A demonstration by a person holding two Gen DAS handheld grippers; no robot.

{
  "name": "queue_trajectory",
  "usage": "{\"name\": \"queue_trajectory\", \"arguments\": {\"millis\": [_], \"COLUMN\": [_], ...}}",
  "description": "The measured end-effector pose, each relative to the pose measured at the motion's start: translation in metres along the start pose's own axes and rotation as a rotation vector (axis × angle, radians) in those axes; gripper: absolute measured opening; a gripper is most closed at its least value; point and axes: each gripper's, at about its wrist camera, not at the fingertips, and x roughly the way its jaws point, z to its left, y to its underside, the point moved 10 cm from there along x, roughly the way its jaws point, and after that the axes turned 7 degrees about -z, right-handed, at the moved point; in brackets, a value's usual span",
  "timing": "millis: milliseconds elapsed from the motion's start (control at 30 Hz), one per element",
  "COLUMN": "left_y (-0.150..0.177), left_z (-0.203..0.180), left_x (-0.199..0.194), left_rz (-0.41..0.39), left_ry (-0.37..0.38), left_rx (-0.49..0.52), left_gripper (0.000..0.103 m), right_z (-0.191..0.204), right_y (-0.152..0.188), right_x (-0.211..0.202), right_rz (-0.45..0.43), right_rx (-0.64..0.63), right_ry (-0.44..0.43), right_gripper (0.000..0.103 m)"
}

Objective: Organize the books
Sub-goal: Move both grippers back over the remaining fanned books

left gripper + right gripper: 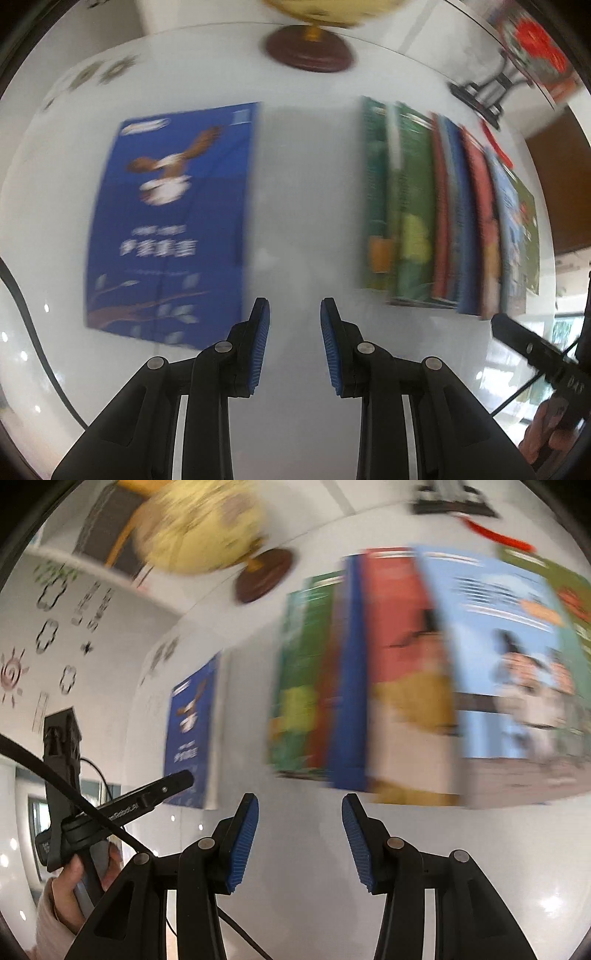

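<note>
Both grippers empty, hovering over the white desk (295,192). Left gripper (294,347) with fingers (260,347) parted to a narrow gap, nothing between them. Right gripper (299,845) with fingers (242,845) set wider, likewise holding nothing.

Blue book (173,221) flat on the desk, cover up, lying ahead and to the left of the left gripper; long axis running away from the fingers, near short edge closest. Fanned row of books (443,214) ahead and to the right, well apart from the blue book, bare desk between them; spines running the same way, overlapping one another (blur hides exact count). Same row looming large in the right wrist view (424,672), ahead-right of the right gripper.

Judging from this: left hand nearer the blue book, right hand nearer the row. Globe (310,48) at the far edge, behind both.
</note>
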Motion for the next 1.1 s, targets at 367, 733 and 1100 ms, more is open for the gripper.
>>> {"name": "queue_trajectory", "arguments": {"millis": [367,733,1100], "left_y": [-0.035,-0.033,-0.033], "left_z": [-0.142,-0.226,-0.252], "left_x": [0.008,0.044,0.051], "left_rz": [-0.041,0.010,0.010], "left_ry": [0.070,0.076,0.242], "left_rx": [0.146,0.238,0.148], "left_gripper": [0.026,0.026,0.072], "right_z": [-0.119,-0.207,-0.214], "right_y": [-0.051,-0.078,-0.081], "right_x": [-0.081,-0.091,-0.071], "right_rz": [-0.155,-0.123,-0.057], "right_rx": [0.081,0.058,0.026], "right_ry": [0.059,0.098,-0.007], "right_gripper": [0.049,0.050,0.065]}}
